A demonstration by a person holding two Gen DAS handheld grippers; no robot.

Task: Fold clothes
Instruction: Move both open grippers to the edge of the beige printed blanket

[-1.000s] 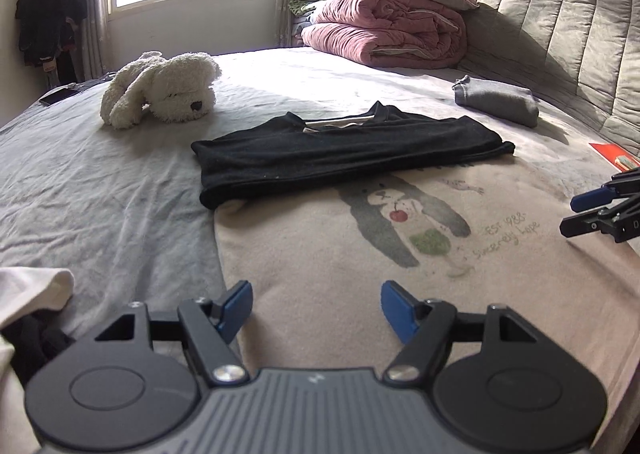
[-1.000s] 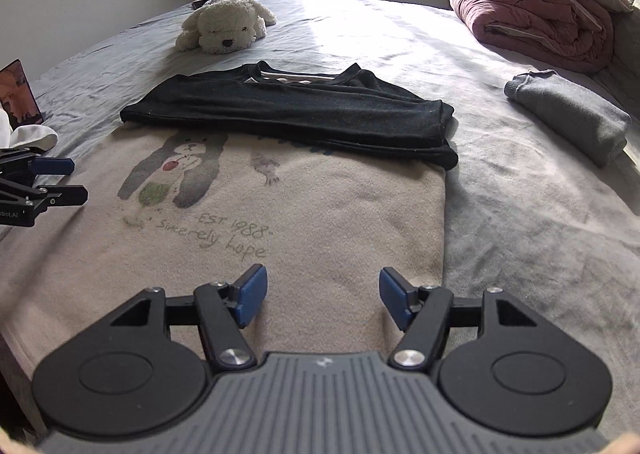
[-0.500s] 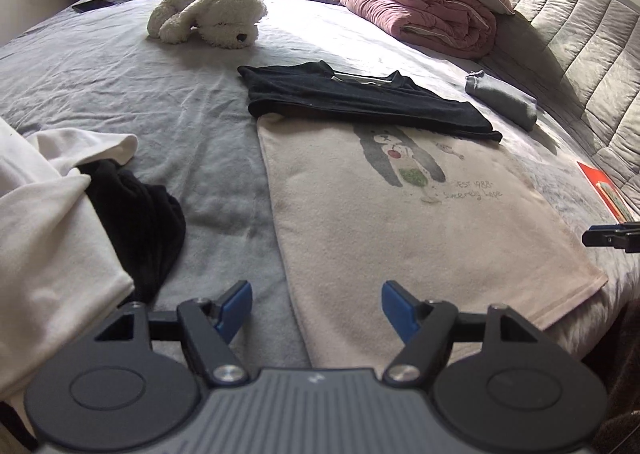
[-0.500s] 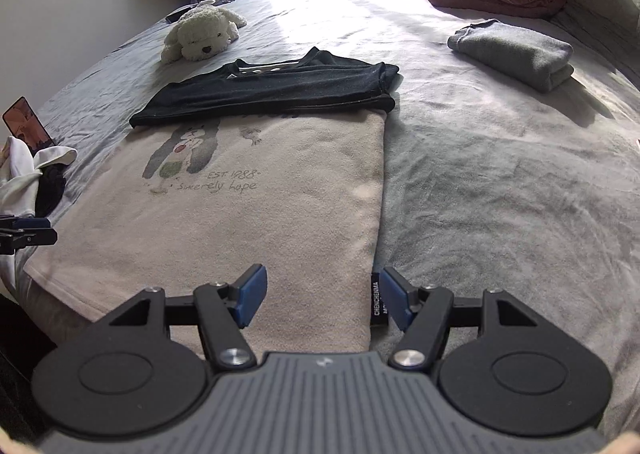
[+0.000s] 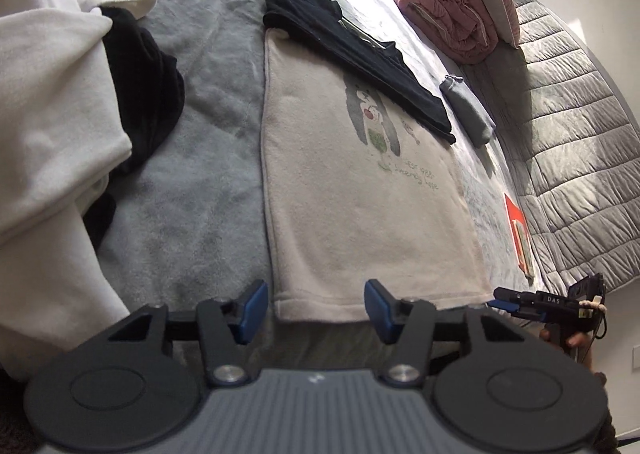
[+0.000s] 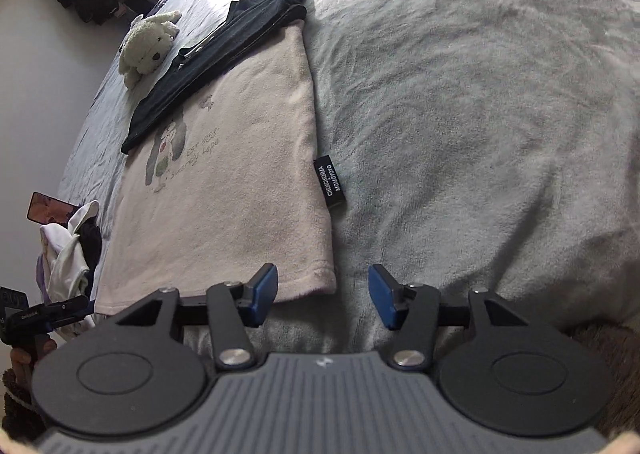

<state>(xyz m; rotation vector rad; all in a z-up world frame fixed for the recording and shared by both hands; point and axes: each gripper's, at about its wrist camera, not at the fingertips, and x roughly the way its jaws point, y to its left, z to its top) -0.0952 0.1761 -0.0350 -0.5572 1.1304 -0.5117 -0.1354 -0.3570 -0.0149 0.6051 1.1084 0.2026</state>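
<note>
Left wrist: left tongs (image 5: pixel 316 309) tilted down, closing, straddling shirt (image 5: pixel 360 213) hem corner | right tongs (image 6: pixel 323 294) likewise.

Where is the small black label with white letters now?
In the right wrist view the black label sticks out from the right edge of the cream garment, lying on the grey bedcover.

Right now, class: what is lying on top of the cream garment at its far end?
A folded black shirt lies across the far end of the cream garment, above its cartoon print. Whatever part of the cream garment it covers cannot be seen.
</note>
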